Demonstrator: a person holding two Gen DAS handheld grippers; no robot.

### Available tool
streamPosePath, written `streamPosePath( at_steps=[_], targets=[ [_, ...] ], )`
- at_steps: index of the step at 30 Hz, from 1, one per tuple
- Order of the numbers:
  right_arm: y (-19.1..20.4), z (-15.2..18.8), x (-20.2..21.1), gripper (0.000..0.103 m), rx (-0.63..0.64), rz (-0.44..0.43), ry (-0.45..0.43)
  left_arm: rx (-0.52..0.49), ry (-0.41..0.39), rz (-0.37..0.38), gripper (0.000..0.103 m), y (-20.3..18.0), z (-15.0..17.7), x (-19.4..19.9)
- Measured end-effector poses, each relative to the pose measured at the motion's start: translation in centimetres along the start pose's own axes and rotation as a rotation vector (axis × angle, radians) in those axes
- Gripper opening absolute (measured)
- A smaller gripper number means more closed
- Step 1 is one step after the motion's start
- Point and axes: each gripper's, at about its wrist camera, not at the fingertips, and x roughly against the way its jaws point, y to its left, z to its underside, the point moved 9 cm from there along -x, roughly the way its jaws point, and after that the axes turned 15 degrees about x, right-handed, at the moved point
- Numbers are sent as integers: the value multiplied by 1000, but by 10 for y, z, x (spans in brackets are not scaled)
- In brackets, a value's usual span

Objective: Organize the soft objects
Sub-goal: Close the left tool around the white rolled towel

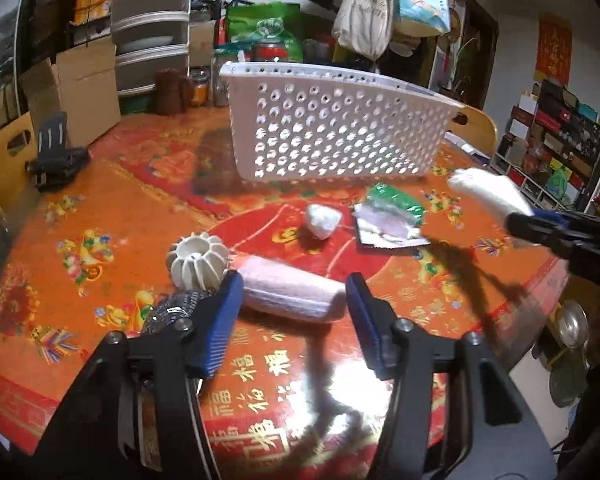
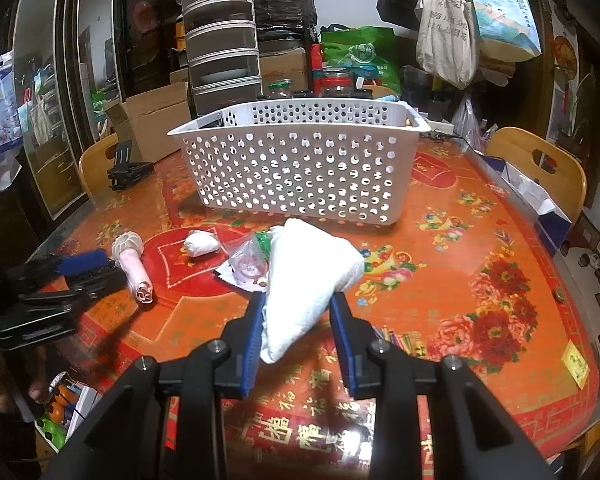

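Our right hand-held gripper (image 2: 298,320) pinches a folded white towel (image 2: 308,280) by its lower corner, so it could slip or sag onto the plastic packet (image 2: 248,258) short of the white perforated basket (image 2: 296,168). Our left hand-held gripper (image 1: 292,304) gapes wide around the pink rolled cloth (image 1: 292,294), risking nudging the white fan (image 1: 198,264). Beyond, the glossy red table (image 2: 440,280) meets cluttered drawers and hanging bags

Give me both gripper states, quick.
Left gripper: open, straddling the pink roll on the table, not yet closed on it.
Right gripper: shut on the white cloth, lifted in front of the basket.
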Motion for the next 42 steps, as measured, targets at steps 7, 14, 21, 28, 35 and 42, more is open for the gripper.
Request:
streamPosePath(
  at_steps=[7, 14, 21, 28, 35, 42],
  targets=[
    [-6, 2, 0, 32, -18, 4, 0, 13, -7, -2, 46, 10, -3, -6],
    [2, 1, 0, 32, -6, -5, -3, 49, 6, 45, 46, 12, -7, -2],
    [1, 1, -1, 32, -15, -8, -2, 28, 12, -10, 53, 8, -11, -16],
    [2, 1, 0, 32, -17, -12, -8, -81, 40, -25, 78, -23, 3, -34],
    [-3, 4, 2, 32, -30, -10, -11, -7, 82, 122, 78, -30, 4, -29],
    [-1, 4, 6, 32, -32, -19, -21, 174, 122, 215, 62, -14, 2, -39]
  ],
)
